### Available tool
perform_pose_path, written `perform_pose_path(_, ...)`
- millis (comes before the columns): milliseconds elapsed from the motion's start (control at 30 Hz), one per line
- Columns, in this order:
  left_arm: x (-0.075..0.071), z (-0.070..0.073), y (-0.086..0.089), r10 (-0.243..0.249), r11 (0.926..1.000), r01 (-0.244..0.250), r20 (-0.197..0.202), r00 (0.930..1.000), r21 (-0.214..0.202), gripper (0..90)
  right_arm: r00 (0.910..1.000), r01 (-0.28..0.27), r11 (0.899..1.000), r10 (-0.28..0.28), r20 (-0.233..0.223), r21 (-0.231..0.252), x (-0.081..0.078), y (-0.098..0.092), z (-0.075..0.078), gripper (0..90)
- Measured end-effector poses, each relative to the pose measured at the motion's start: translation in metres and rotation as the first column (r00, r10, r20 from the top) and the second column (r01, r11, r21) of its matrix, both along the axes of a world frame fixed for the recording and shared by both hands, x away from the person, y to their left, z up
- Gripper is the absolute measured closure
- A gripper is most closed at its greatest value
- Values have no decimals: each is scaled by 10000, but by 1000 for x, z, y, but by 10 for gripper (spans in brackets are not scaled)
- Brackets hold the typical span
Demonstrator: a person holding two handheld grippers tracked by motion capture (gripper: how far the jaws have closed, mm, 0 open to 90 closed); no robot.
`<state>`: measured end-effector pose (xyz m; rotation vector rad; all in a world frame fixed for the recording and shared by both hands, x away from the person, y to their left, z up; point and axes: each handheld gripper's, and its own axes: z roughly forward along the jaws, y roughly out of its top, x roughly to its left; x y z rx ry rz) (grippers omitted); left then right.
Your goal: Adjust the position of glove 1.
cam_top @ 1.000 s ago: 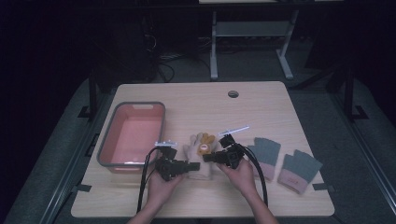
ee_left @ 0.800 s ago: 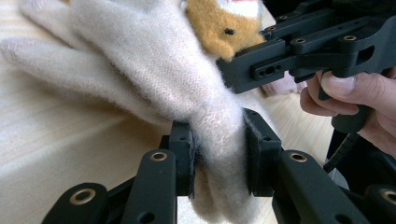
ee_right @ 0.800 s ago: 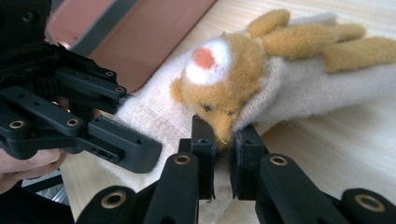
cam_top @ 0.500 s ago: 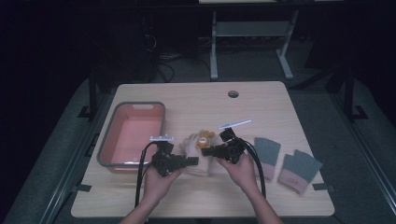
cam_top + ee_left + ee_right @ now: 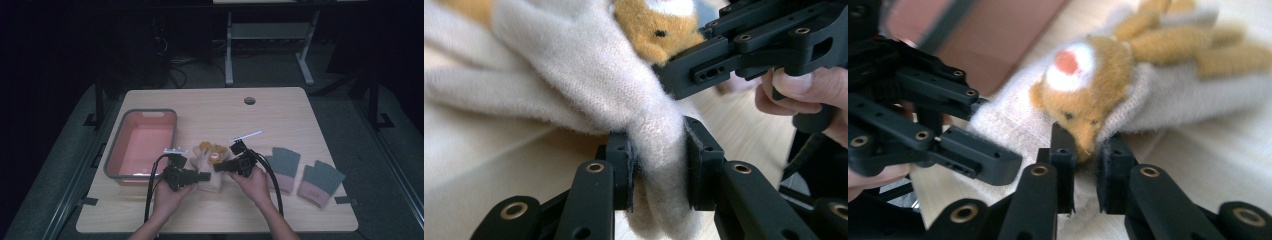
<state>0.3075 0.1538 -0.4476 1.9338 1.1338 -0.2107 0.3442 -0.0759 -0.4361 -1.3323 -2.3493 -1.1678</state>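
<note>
My left tongs [image 5: 658, 172] pinch the cream glove [image 5: 589, 75]; my right tongs [image 5: 1086, 165], just loosening, hover open beside it. Next I regrip.

Red bin [image 5: 142, 145] at table's [image 5: 210, 105] left, two grey gloves [image 5: 282, 167] [image 5: 320, 181] near its right edge.

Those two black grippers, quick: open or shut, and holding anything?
Left gripper: shut on the cream knitted glove with orange bear face.
Right gripper: jaws just opening, a narrow gap between them at the glove's edge.
</note>
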Motion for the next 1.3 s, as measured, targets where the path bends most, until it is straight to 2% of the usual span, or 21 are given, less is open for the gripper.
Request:
perform_pose_path(67, -1, -6, 1, -8, 9999, 11, -147, 9999, 168, 692, 9994, 150, 9998, -153, -316, -120, 0, 1, -11, 713)
perform_pose_path(100, -1, -8, 0, 72, 9998, -67, -246, 9997, 184, 692, 9989, 235, 9996, -241, -404, -147, 0, 1, -18, 627)
perform_pose_path(233, -2, -9, 1, 90, 9986, -80, -188, 9998, 522, 692, 9962, 515, 9985, -526, -697, -177, 2, 0, -23, 504)
perform_pose_path(267, -2, -10, 0, 122, 9982, -113, -148, 9998, 583, 692, 9937, 621, 9976, -647, -911, -316, 2, 1, -24, 476)
perform_pose_path(367, -2, -11, 0, 107, 9980, -95, -186, 9998, 627, 691, 9908, 751, 9970, -768, -1118, -196, 3, 2, -27, 502)
perform_pose_path(433, -1, -12, 1, 107, 9980, -93, -232, 9997, 626, 691, 9920, 701, 9974, -715, -1044, -174, 3, 3, -28, 550)
perform_pose_path(467, -1, -12, 1, 125, 9981, -109, -267, 9996, 603, 691, 9900, 724, 9974, -726, -1212, -59, 3, 5, -29, 589)
perform_pose_path(567, 0, -14, 3, 142, 9989, -128, -321, 9994, 440, 691, 9904, 539, 9983, -507, -1287, 213, 5, 6, -33, 719)
perform_pose_path(600, 0, -14, 2, 144, 9990, -132, -267, 9995, 434, 693, 9912, 501, 9982, -458, -1241, 321, 5, 6, -32, 777)
perform_pose_path(667, -1, -11, 2, 137, 9990, -132, -118, 9998, 417, 698, 9950, 387, 9988, -359, -930, 289, 4, 6, -29, 818)
perform_pose_path(833, -1, -4, 2, 137, 9997, -139, 71, 9999, 223, 700, 9971, 446, 9983, -421, -638, 373, 2, 3, -17, 830)
perform_pose_path(1000, 0, 14, 3, 134, 9999, -134, 388, 9992, -3, 699, 9987, 470, 9974, -459, -208, 546, 0, 1, -1, 830)
perform_pose_path(1100, 1, 25, 5, 159, 9998, -151, 581, 9982, -144, 699, 9988, 486, 9964, -490, 37, 692, 0, 0, 16, 830)
perform_pose_path(1300, 4, 44, 10, 95, 9995, -67, 927, 9956, -309, 699, 9983, 487, 9959, -510, 278, 769, 2, 2, 34, 829)
